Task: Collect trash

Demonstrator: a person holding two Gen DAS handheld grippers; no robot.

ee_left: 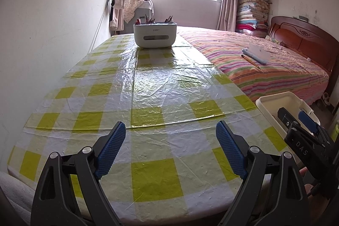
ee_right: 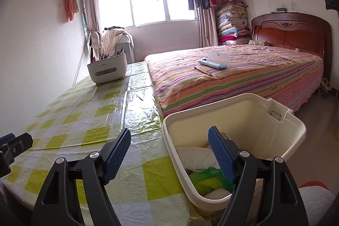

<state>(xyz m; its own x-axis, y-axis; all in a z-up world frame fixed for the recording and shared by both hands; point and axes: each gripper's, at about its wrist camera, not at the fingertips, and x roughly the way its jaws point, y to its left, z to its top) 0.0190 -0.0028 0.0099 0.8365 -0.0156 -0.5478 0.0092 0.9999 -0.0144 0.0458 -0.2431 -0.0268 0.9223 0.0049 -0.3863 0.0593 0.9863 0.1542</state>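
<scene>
The black right gripper (ee_left: 305, 130) has the white letters "DAS" on its side. The grey plastic box (ee_left: 155, 35) has small writing, too blurry to read.

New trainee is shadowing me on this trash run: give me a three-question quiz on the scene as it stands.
1. True or false: the right gripper holds trash.
2. The cream bin sits by which table edge: A) the wall side, B) the bed side?
3. What lies beside the open case on the bed?

Key: 1. False, both it and the left gripper are open and empty. 2. B. 3. A pencil.
</scene>
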